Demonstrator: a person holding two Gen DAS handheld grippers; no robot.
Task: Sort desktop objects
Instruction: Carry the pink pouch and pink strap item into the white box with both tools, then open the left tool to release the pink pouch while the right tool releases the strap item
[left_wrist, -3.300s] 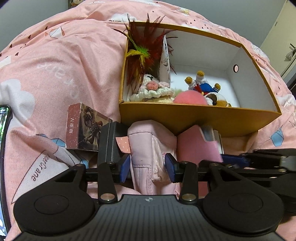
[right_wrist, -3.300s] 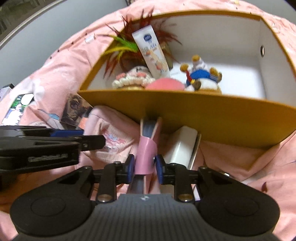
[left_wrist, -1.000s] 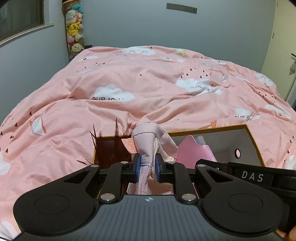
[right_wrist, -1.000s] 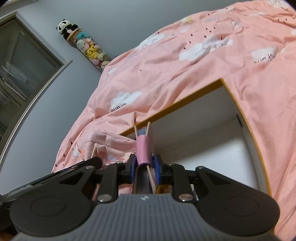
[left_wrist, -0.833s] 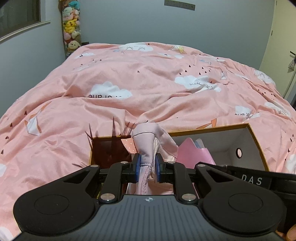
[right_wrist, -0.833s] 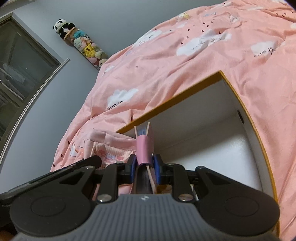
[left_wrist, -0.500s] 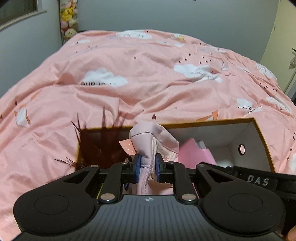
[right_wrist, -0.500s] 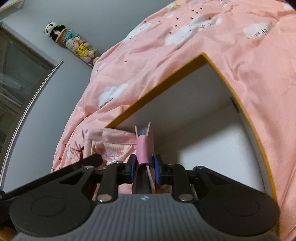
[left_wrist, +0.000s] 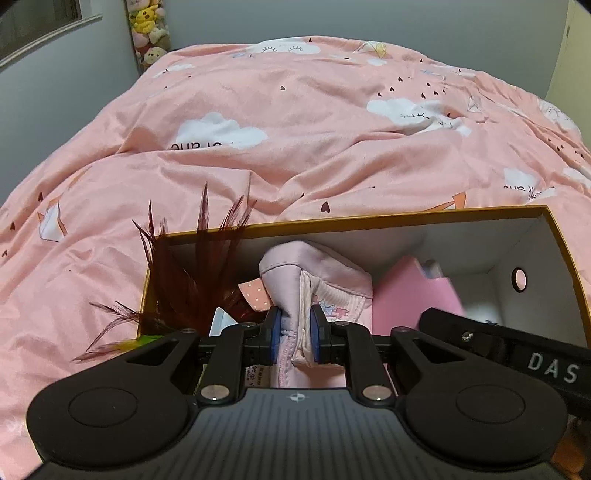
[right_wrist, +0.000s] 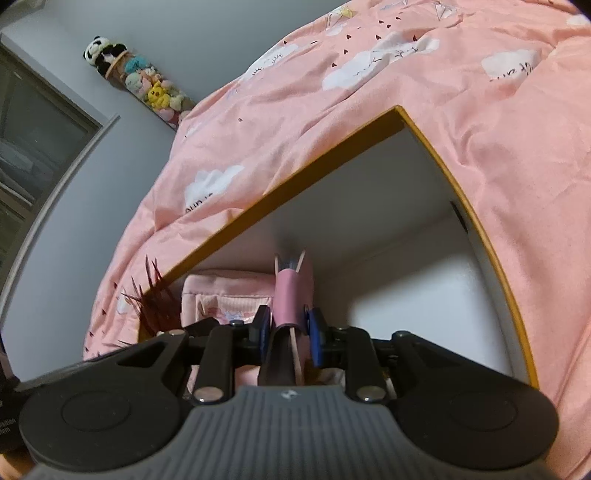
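Hanging over the open box (left_wrist: 373, 218), a pale pink fabric pouch (left_wrist: 295, 284) is clamped at its seam between the blue pads of the left tongs (left_wrist: 294, 335), whose jaws are nearly closed on the cloth. The pouch sits within the box opening, its upper fold below the far rim. Beside it on the right, a pink book (right_wrist: 290, 295) is pinched by its spine between the pads of the right tongs (right_wrist: 287, 329); the jaws stand narrow, closed on the cover, and the book stands upright with its page edges showing at the top. In the left wrist view the same book (left_wrist: 413, 291) appears as a blurred pink slab just right of the pouch, with the black body of the right tongs (left_wrist: 502, 343) crossing in front. Dark red feathers (left_wrist: 192, 266) protrude from the box's left corner, above its orange rim. The box has white inner walls and a round hole (left_wrist: 519, 279) in its right end wall. It rests on a bed covered by a pink duvet (left_wrist: 295, 122) printed with white clouds. Stuffed toys (right_wrist: 147, 83) hang against the grey wall behind.
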